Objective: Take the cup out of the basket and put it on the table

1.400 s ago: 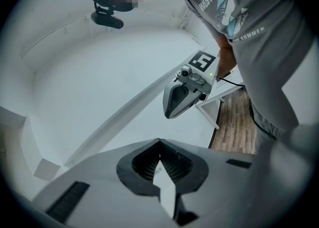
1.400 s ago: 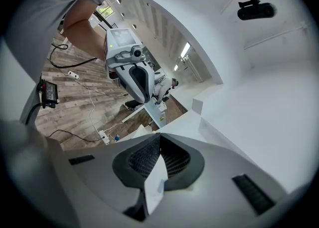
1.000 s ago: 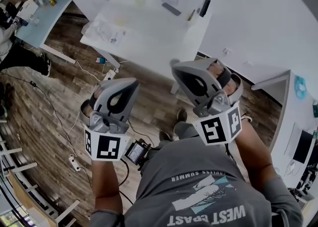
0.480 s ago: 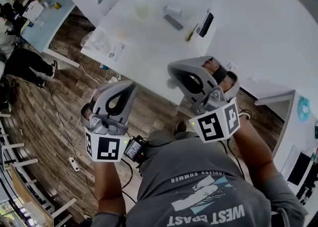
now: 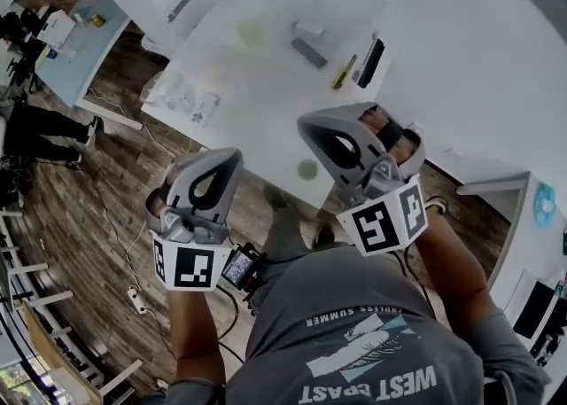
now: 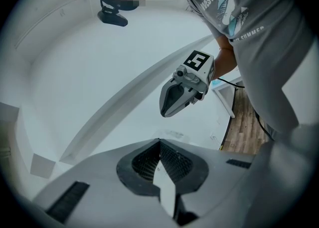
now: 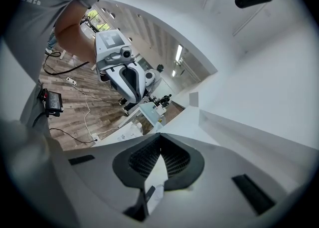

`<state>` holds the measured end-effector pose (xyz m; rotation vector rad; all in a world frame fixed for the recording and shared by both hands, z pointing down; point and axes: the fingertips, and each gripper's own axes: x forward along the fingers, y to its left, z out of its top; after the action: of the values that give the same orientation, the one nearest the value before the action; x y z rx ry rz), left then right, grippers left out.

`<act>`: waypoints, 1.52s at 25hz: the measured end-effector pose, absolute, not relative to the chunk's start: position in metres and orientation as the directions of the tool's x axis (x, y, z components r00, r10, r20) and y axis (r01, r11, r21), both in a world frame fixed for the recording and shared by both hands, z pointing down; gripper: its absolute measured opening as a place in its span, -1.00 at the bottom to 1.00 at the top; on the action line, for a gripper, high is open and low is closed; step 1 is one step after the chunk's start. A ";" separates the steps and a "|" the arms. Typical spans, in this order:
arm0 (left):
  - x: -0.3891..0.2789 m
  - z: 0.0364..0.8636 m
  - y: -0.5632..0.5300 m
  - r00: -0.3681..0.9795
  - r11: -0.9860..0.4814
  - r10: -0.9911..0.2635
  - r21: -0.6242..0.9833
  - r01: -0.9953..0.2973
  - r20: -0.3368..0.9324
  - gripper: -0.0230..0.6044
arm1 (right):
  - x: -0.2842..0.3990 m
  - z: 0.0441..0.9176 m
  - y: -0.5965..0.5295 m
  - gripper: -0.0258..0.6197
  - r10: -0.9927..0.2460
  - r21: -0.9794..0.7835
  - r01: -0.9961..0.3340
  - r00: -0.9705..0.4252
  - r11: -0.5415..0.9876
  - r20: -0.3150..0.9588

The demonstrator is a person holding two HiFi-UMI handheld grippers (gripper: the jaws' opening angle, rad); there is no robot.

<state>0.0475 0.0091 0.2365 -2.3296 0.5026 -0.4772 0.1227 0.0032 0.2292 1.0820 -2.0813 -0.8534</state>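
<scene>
EDITOR: What are the two tools doing?

PHOTOGRAPHER: The left gripper [image 6: 160, 144] has its jaws pressed together with nothing between them. The right gripper [image 7: 159, 138] is the same, with tips meeting and no load. The person holds both out at chest height, side by side and well apart, noses toward the white table [image 5: 257, 120].

EDITOR: And the cup?

PHOTOGRAPHER: Neither tool has it. In the head view a small round thing [image 5: 307, 168] sits on the tabletop near its nearest corner, just beside the right gripper's nose and well to the right of the left gripper. It is grey-green and seen from straight above, so I cannot tell whether it is the cup. A pale round patch [image 5: 251, 33] lies farther back on the same top, well apart from both tools, and is just as hard to name.

EDITOR: Any basket?

PHOTOGRAPHER: None I can identify. A clear crumpled thing [image 5: 182, 93] rests at the table's left corner, but what it is cannot be made out.

EDITOR: Anything else on the table?

PHOTOGRAPHER: At the far side there is a dark flat bar [image 5: 310, 53], a yellow stick [image 5: 344, 73] and a black slab [image 5: 370, 62], close together. Below is a plank floor [image 5: 97, 217] with cables [image 5: 115, 226] running across it.
</scene>
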 end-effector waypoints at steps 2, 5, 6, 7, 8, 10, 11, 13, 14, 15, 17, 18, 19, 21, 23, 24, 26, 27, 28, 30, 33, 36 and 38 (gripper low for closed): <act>0.050 0.240 -0.008 0.862 -0.689 -0.471 -0.689 -0.225 0.190 -0.90 | 0.126 0.232 -0.013 -0.89 -0.859 0.771 -0.448 -0.453 0.452 0.241; 0.052 0.243 -0.039 0.871 -0.696 -0.455 -0.684 -0.218 0.185 -0.90 | 0.128 0.235 -0.041 -0.89 -0.862 0.763 -0.458 -0.441 0.456 0.250; 0.051 0.243 -0.050 0.874 -0.697 -0.451 -0.683 -0.217 0.182 -0.90 | 0.127 0.237 -0.053 -0.89 -0.863 0.762 -0.459 -0.438 0.456 0.253; 0.051 0.243 -0.062 0.876 -0.699 -0.447 -0.682 -0.217 0.180 -0.90 | 0.127 0.238 -0.064 -0.89 -0.864 0.762 -0.459 -0.433 0.457 0.257; 0.050 0.244 -0.073 0.878 -0.701 -0.443 -0.680 -0.215 0.179 -0.90 | 0.126 0.239 -0.076 -0.89 -0.864 0.760 -0.460 -0.429 0.459 0.262; 0.048 0.246 -0.097 0.883 -0.708 -0.433 -0.675 -0.208 0.181 -0.90 | 0.124 0.242 -0.100 -0.89 -0.865 0.754 -0.464 -0.422 0.465 0.274; 0.046 0.247 -0.110 0.886 -0.710 -0.427 -0.673 -0.206 0.180 -0.90 | 0.122 0.242 -0.113 -0.89 -0.865 0.752 -0.465 -0.417 0.468 0.280; 0.043 0.246 -0.137 0.892 -0.715 -0.417 -0.668 -0.205 0.173 -0.90 | 0.119 0.243 -0.141 -0.89 -0.866 0.751 -0.464 -0.406 0.470 0.291; 0.042 0.246 -0.150 0.896 -0.719 -0.410 -0.664 -0.203 0.171 -0.90 | 0.118 0.243 -0.155 -0.89 -0.867 0.750 -0.465 -0.398 0.471 0.298; 0.041 0.247 -0.162 0.900 -0.726 -0.402 -0.658 -0.201 0.169 -0.90 | 0.116 0.244 -0.169 -0.89 -0.867 0.746 -0.467 -0.392 0.475 0.307; 0.038 0.250 -0.183 0.911 -0.744 -0.382 -0.637 -0.202 0.158 -0.90 | 0.111 0.249 -0.195 -0.89 -0.863 0.732 -0.474 -0.382 0.490 0.330; 0.037 0.252 -0.193 0.915 -0.751 -0.372 -0.629 -0.199 0.155 -0.90 | 0.109 0.252 -0.209 -0.89 -0.859 0.723 -0.478 -0.380 0.500 0.343; 0.037 0.253 -0.203 0.918 -0.756 -0.364 -0.624 -0.195 0.154 -0.90 | 0.107 0.255 -0.224 -0.89 -0.855 0.714 -0.480 -0.378 0.509 0.355; 0.037 0.257 -0.222 0.921 -0.763 -0.357 -0.617 -0.191 0.156 -0.90 | 0.105 0.263 -0.254 -0.89 -0.845 0.699 -0.481 -0.376 0.528 0.379; 0.036 0.264 -0.237 0.916 -0.771 -0.365 -0.605 -0.199 0.164 -0.90 | 0.102 0.273 -0.281 -0.89 -0.831 0.680 -0.481 -0.380 0.553 0.406; 0.035 0.267 -0.244 0.912 -0.775 -0.374 -0.598 -0.207 0.169 -0.90 | 0.101 0.279 -0.294 -0.89 -0.823 0.669 -0.482 -0.383 0.566 0.420; 0.034 0.273 -0.258 0.902 -0.778 -0.395 -0.585 -0.229 0.172 -0.90 | 0.100 0.294 -0.322 -0.88 -0.807 0.647 -0.484 -0.384 0.589 0.448; 0.032 0.275 -0.264 0.897 -0.779 -0.406 -0.578 -0.242 0.172 -0.90 | 0.101 0.304 -0.336 -0.86 -0.799 0.637 -0.482 -0.381 0.602 0.466; 0.030 0.277 -0.270 0.893 -0.783 -0.416 -0.567 -0.256 0.172 -0.90 | 0.101 0.315 -0.349 -0.84 -0.787 0.625 -0.478 -0.379 0.617 0.488; 0.024 0.282 -0.277 0.884 -0.792 -0.434 -0.540 -0.283 0.173 -0.90 | 0.101 0.342 -0.371 -0.78 -0.754 0.593 -0.466 -0.377 0.657 0.538; 0.019 0.292 -0.290 0.872 -0.799 -0.453 -0.519 -0.304 0.186 -0.90 | 0.105 0.388 -0.399 -0.74 -0.698 0.545 -0.443 -0.363 0.712 0.617; 0.015 0.301 -0.306 0.861 -0.798 -0.470 -0.510 -0.320 0.195 -0.90 | 0.113 0.438 -0.426 -0.68 -0.639 0.500 -0.419 -0.319 0.757 0.700; 0.012 0.306 -0.314 0.852 -0.801 -0.481 -0.497 -0.333 0.205 -0.90 | 0.117 0.474 -0.438 -0.63 -0.590 0.469 -0.395 -0.282 0.790 0.757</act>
<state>0.0116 -0.3144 0.3056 -2.5756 0.6000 -0.4479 0.1171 -0.4384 0.4741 0.7446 -1.9119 -0.2288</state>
